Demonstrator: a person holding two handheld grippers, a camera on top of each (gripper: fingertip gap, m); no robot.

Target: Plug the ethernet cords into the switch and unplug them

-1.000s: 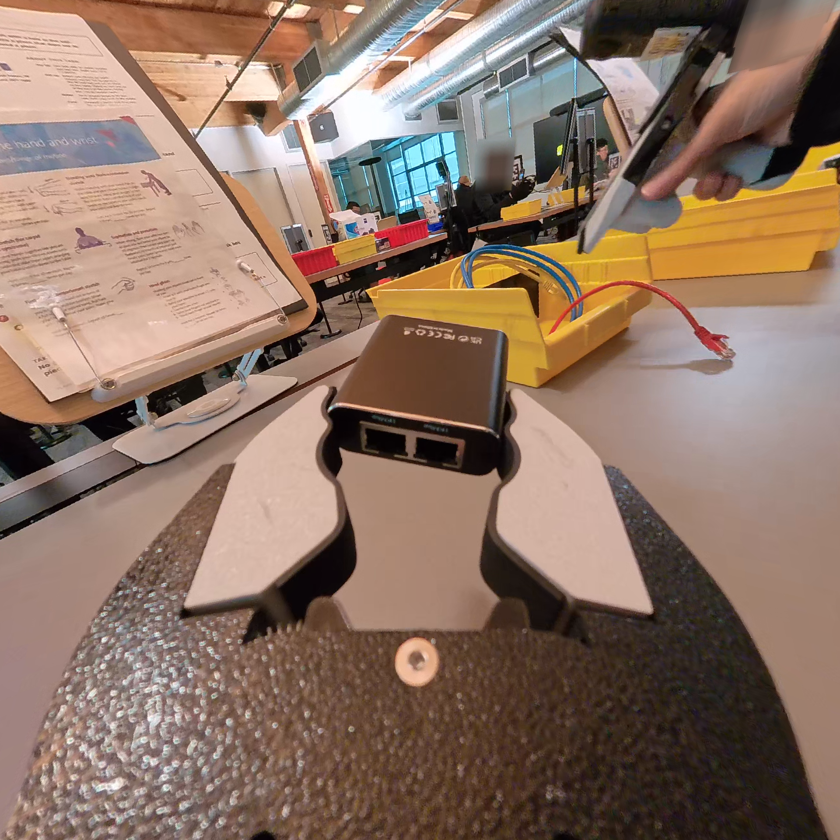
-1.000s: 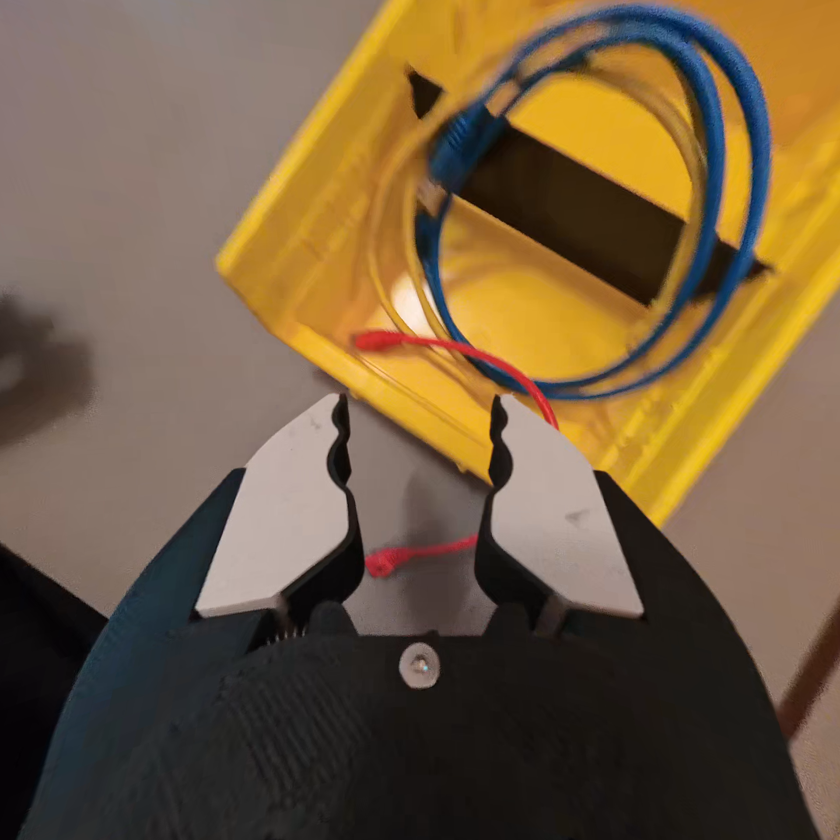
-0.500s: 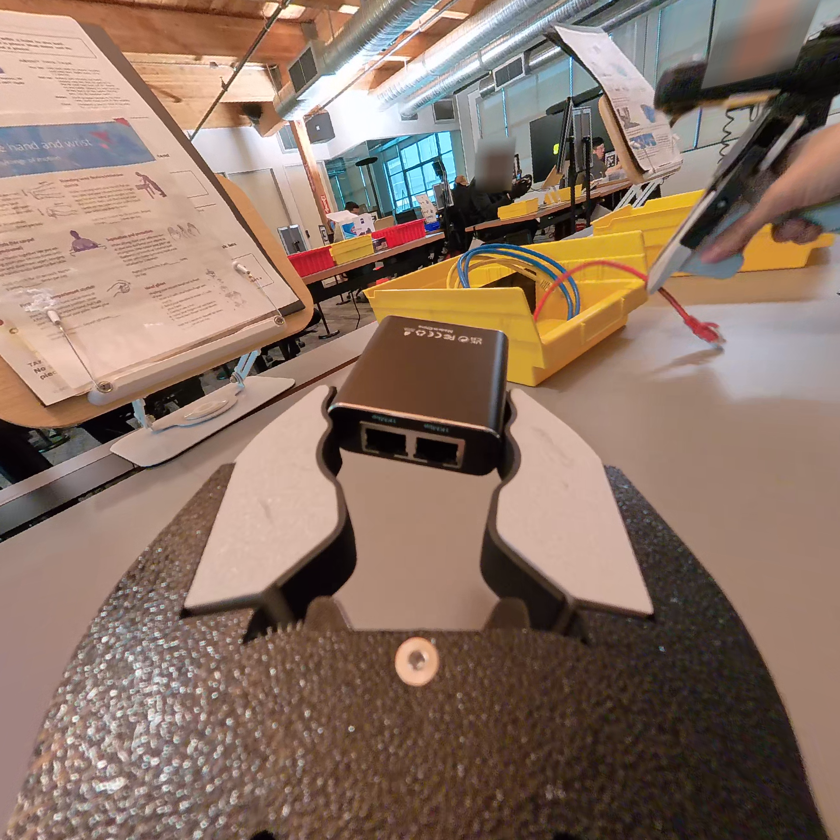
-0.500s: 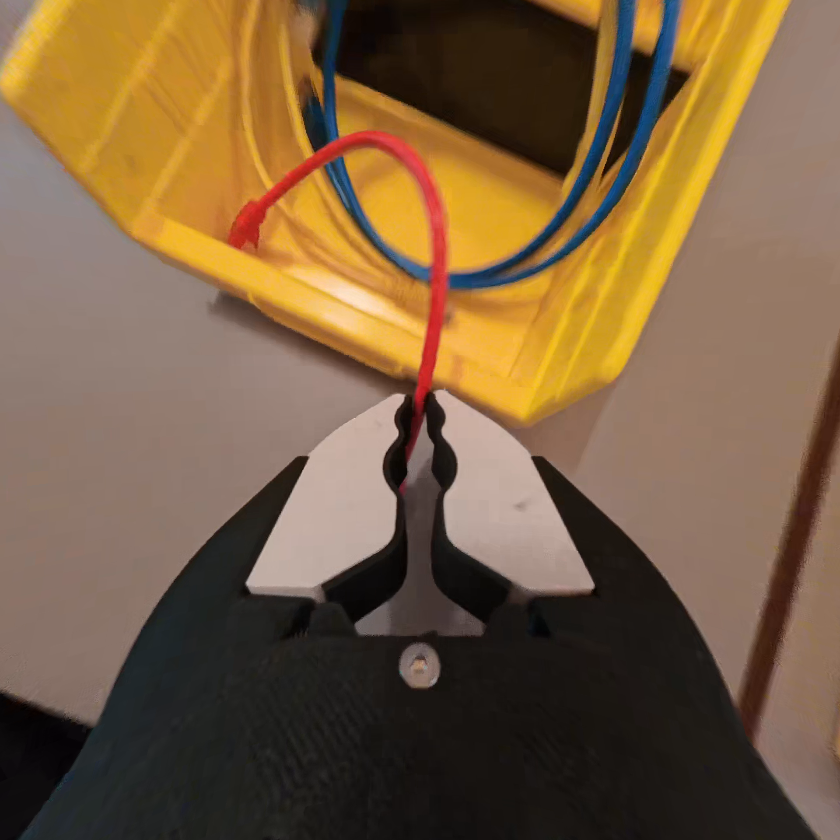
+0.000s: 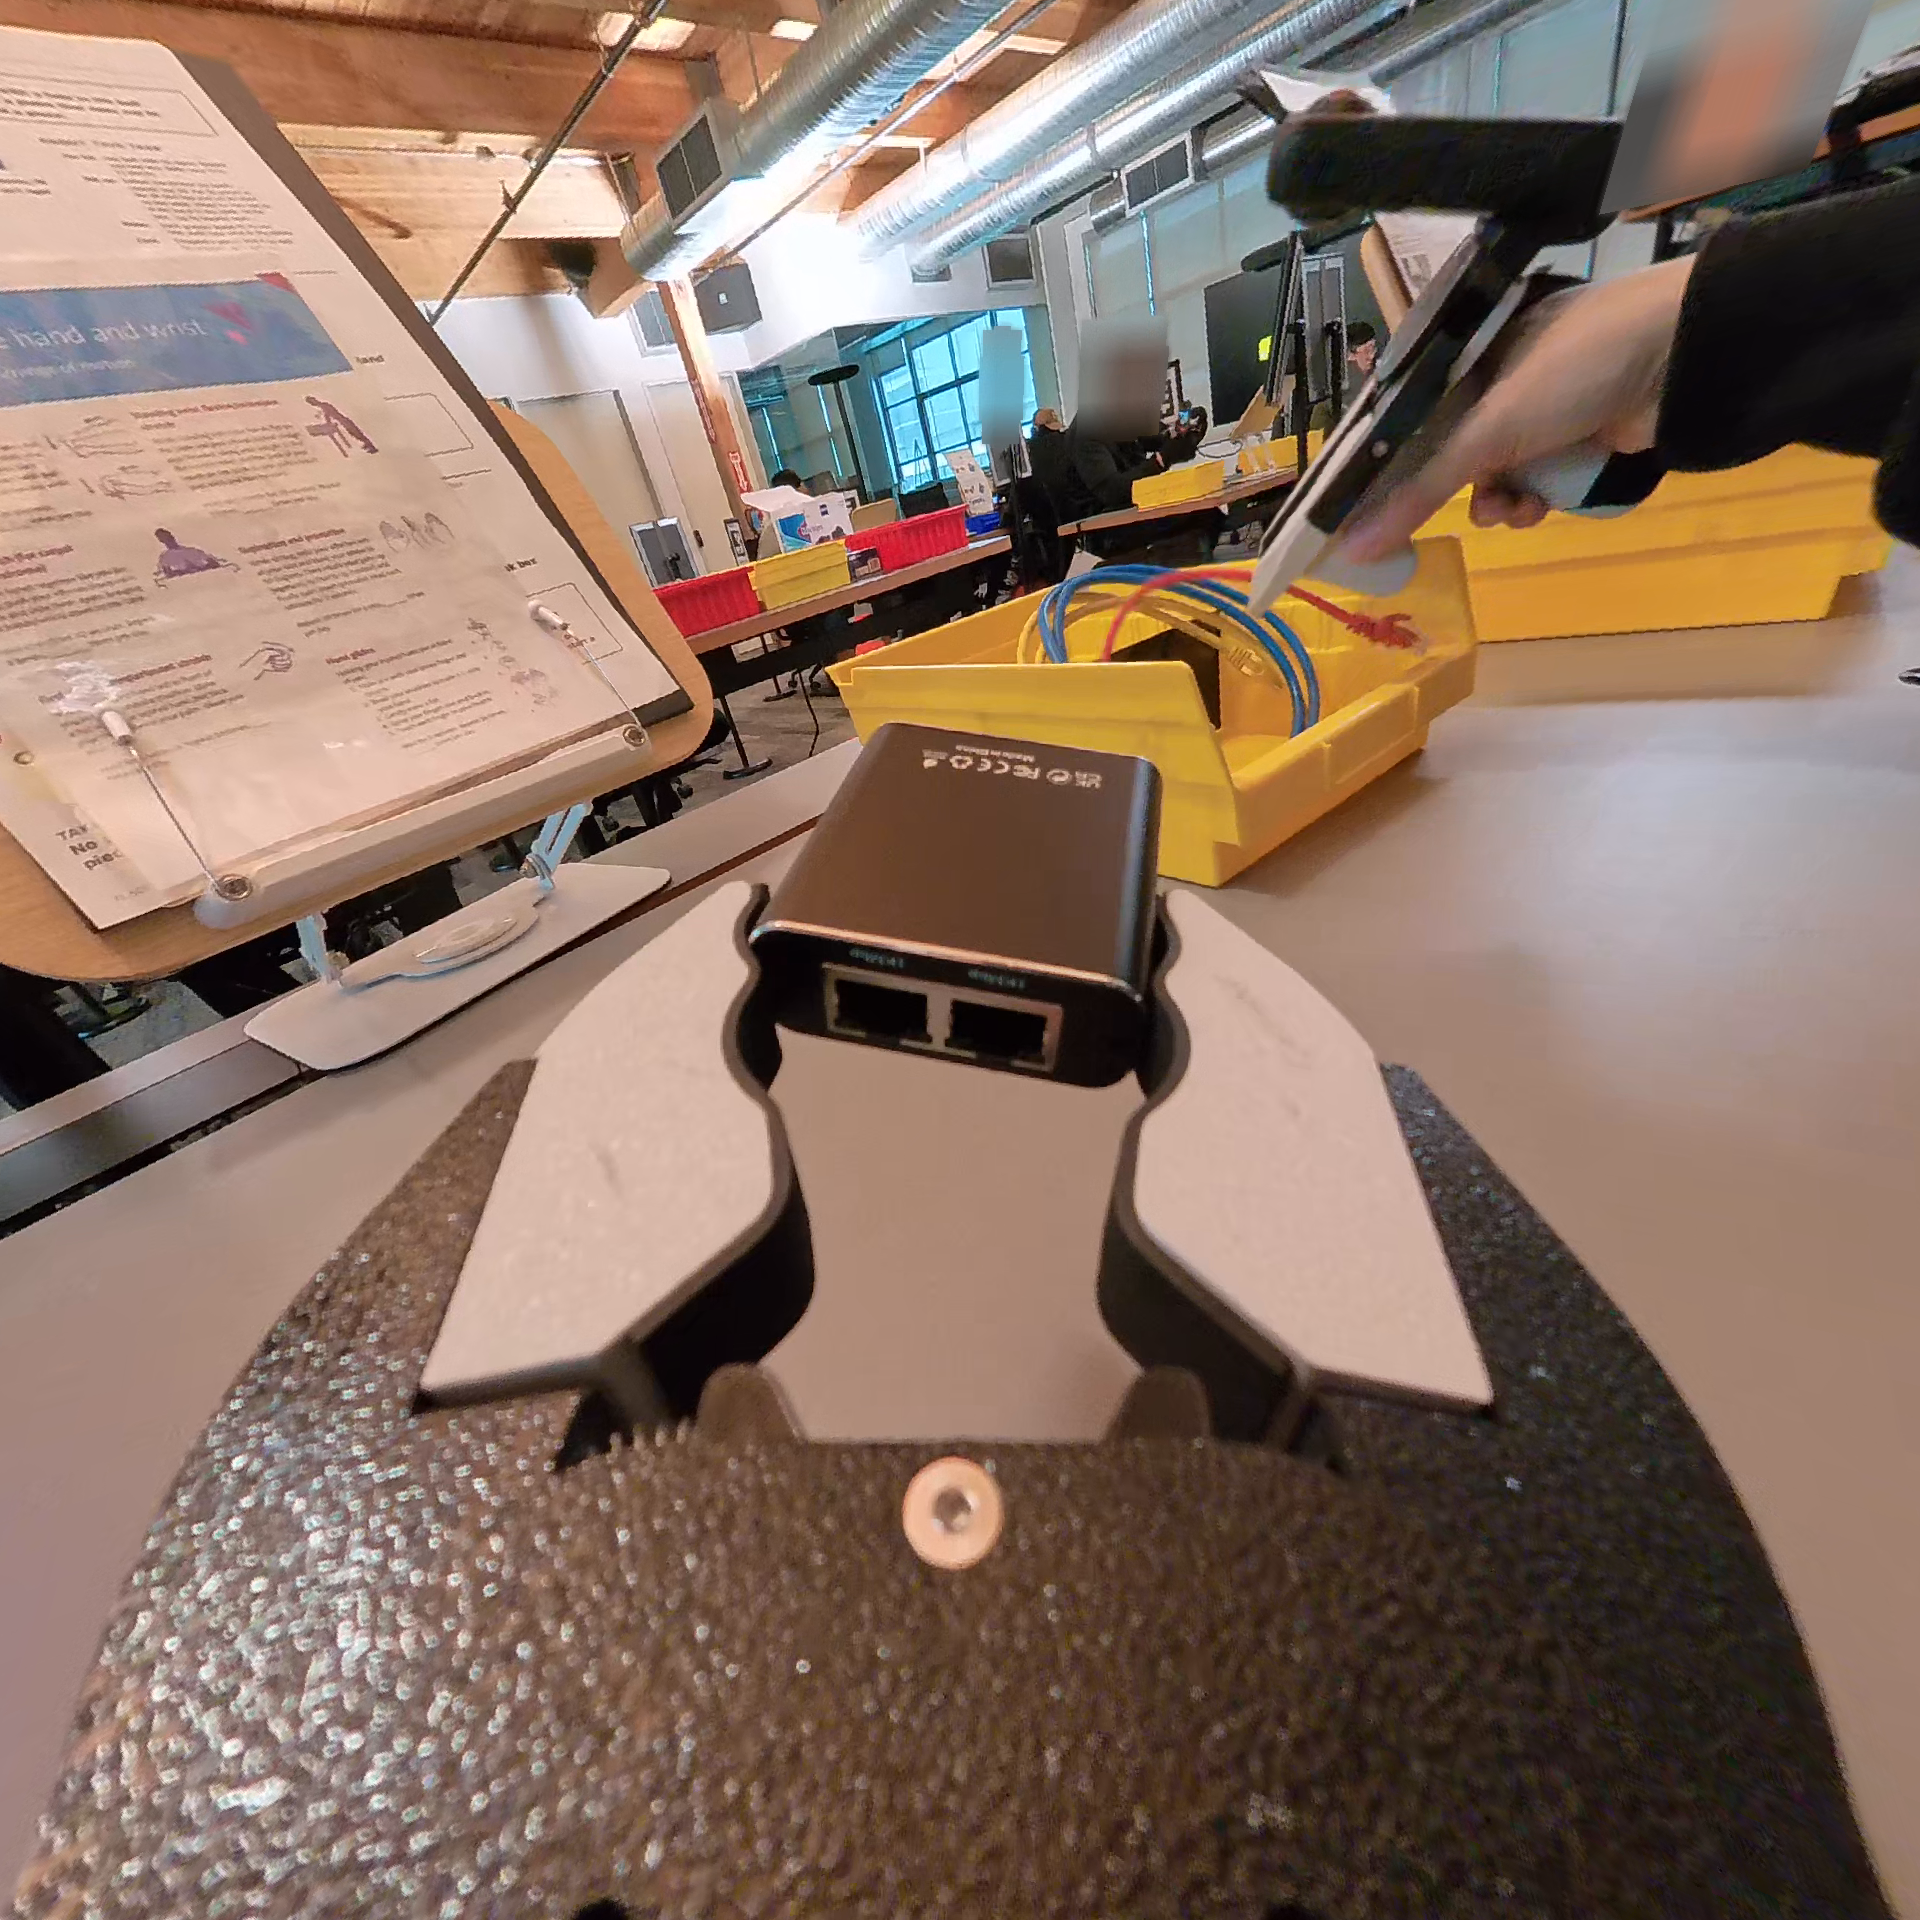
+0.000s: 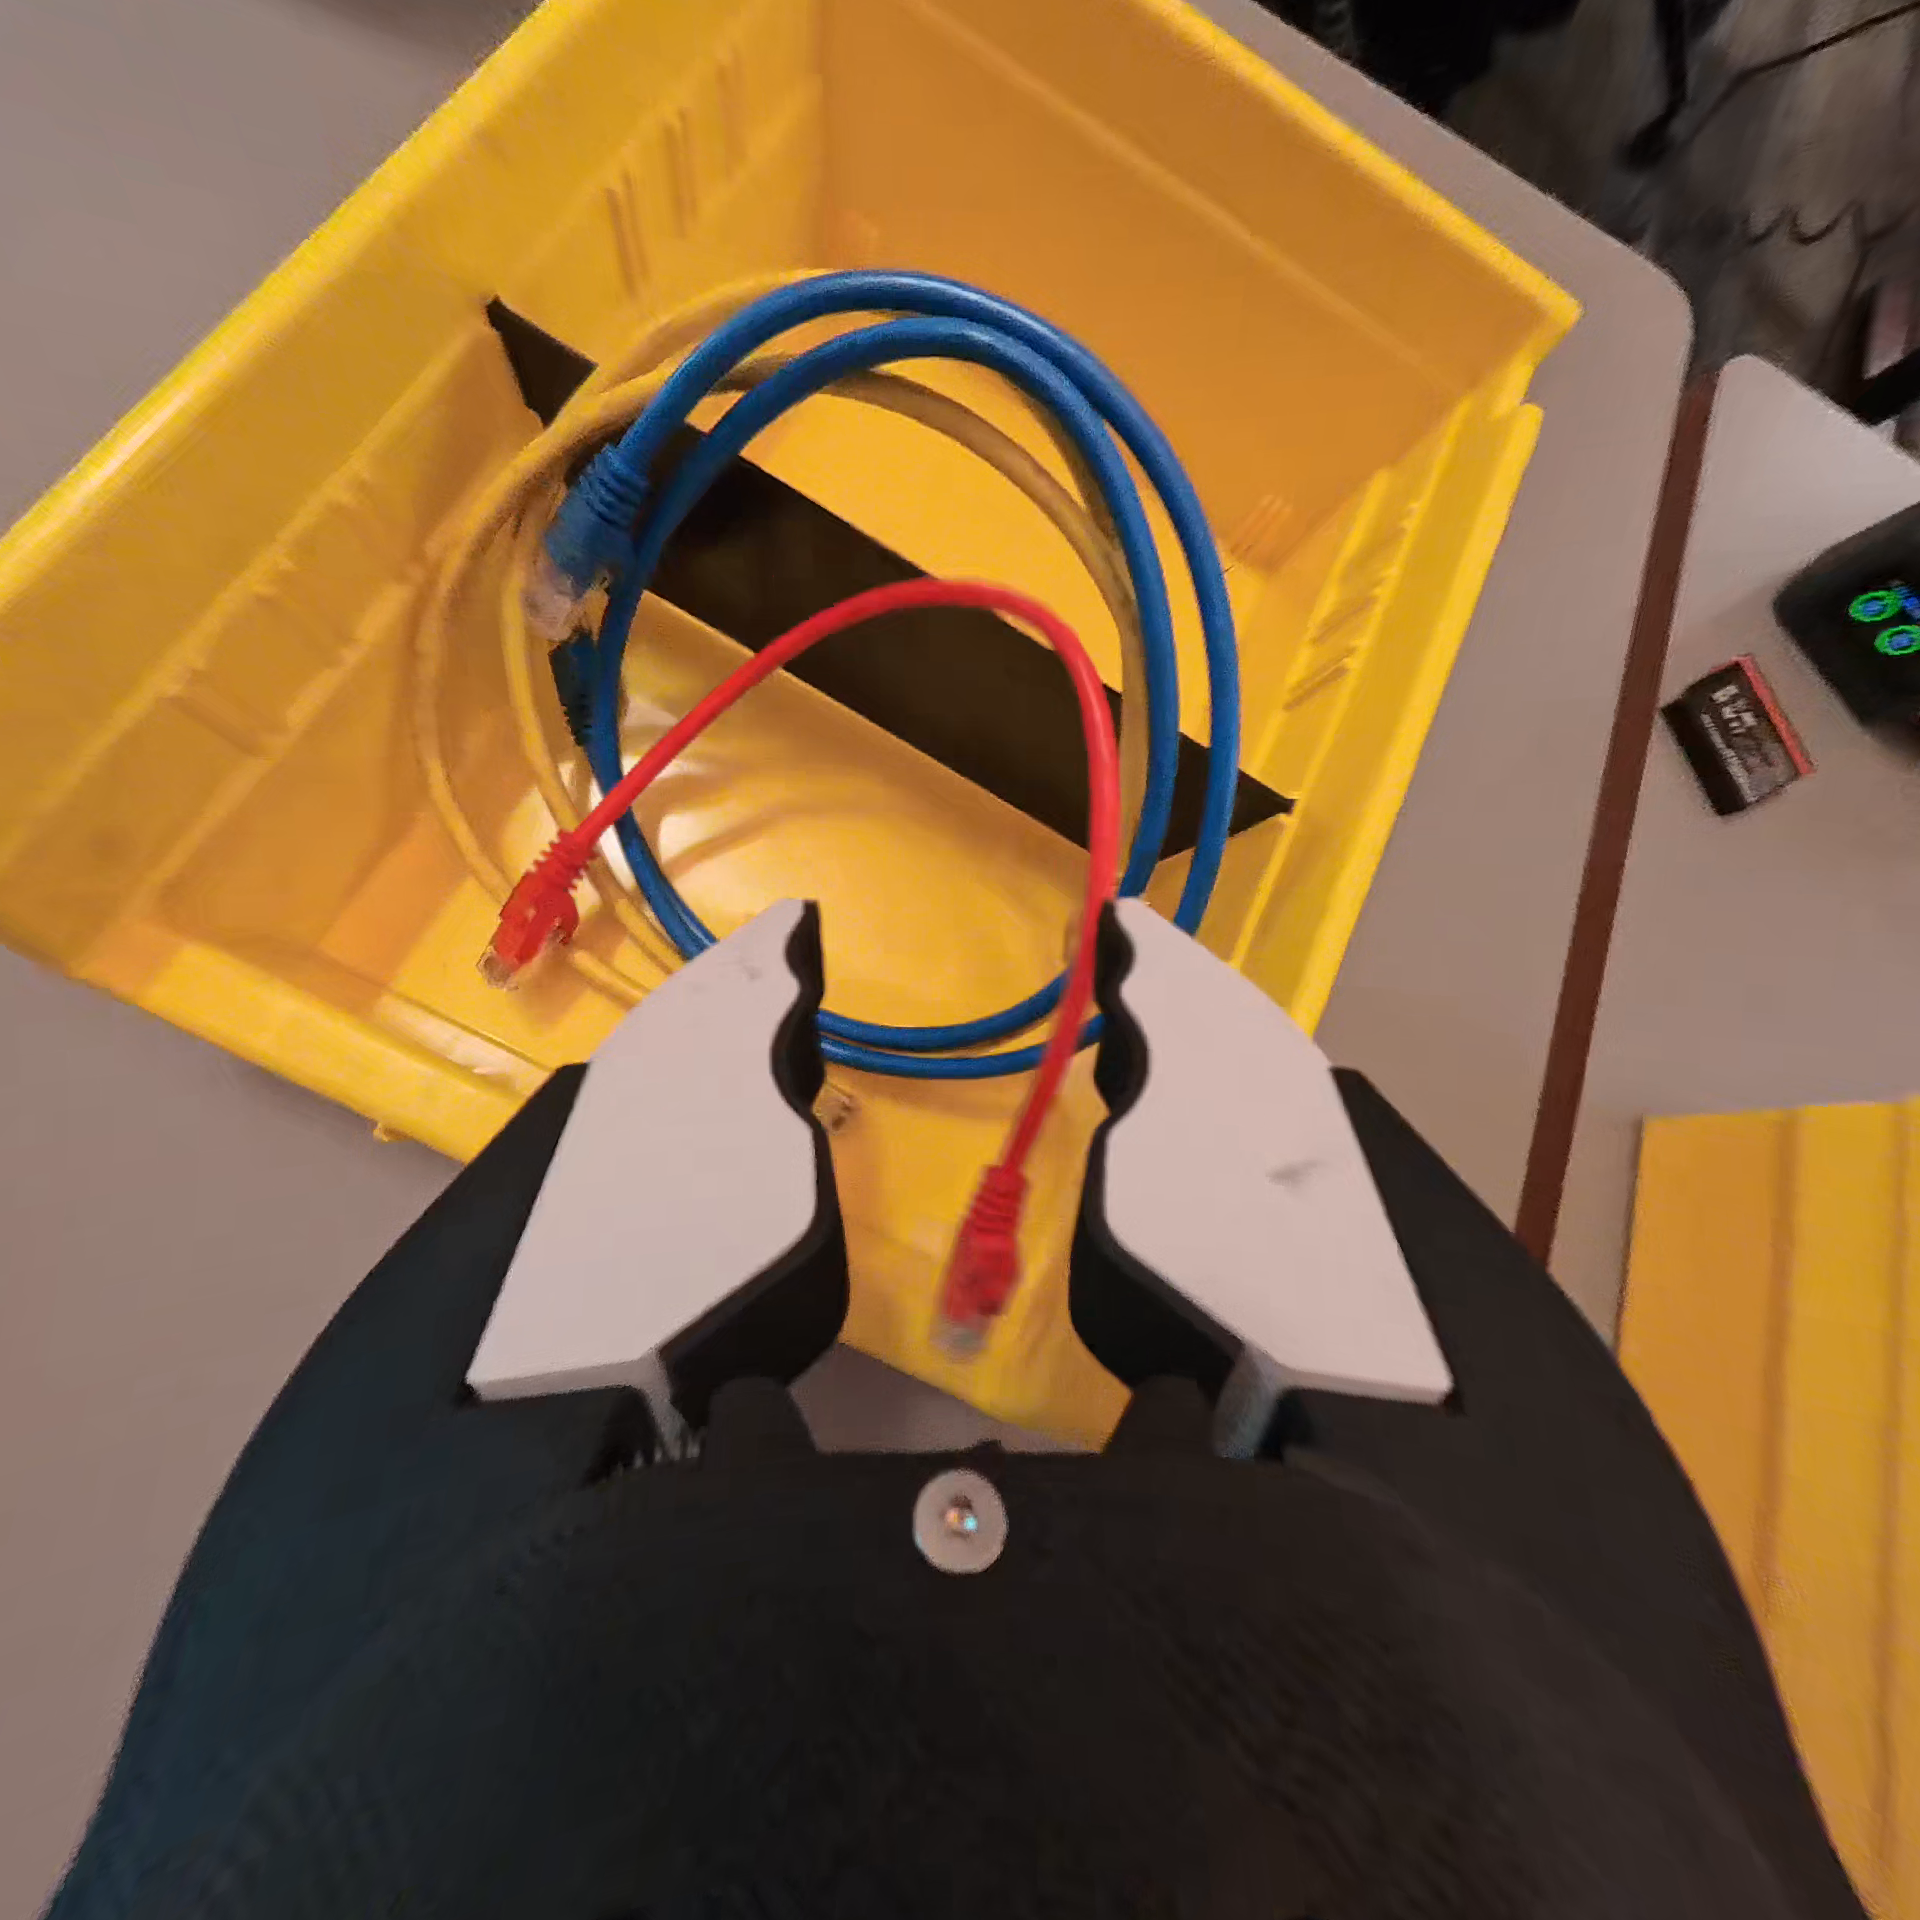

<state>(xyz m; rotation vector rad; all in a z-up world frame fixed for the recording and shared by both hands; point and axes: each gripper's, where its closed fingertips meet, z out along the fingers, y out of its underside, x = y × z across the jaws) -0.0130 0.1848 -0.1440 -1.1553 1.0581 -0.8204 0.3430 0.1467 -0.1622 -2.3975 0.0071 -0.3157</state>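
Note:
My left gripper (image 5: 956,925) is shut on a small black switch (image 5: 966,831), held just above the grey table with its two ports facing the camera. My right gripper (image 6: 958,920) is open over a yellow bin (image 6: 260,343). A red ethernet cord (image 6: 1091,748) loops loosely between its fingers. One red plug (image 6: 982,1268) hangs between the fingers; the other (image 6: 535,920) is inside the bin. A coiled blue cord (image 6: 1195,623) and a yellow cord (image 6: 457,748) lie in the bin. In the left wrist view the right gripper (image 5: 1273,592) hovers over the bin (image 5: 1039,696).
A black divider (image 6: 935,665) crosses the bin. A document stand (image 5: 260,520) stands at the left of the table. More yellow bins (image 5: 1662,561) sit behind. A small black box (image 6: 1735,732) and a dark device with green lights (image 6: 1860,634) lie on the adjoining table.
My right gripper was shut on the red cord half a second ago; it has moved over the bin and opened, and the cord hangs loose. My left gripper has not moved.

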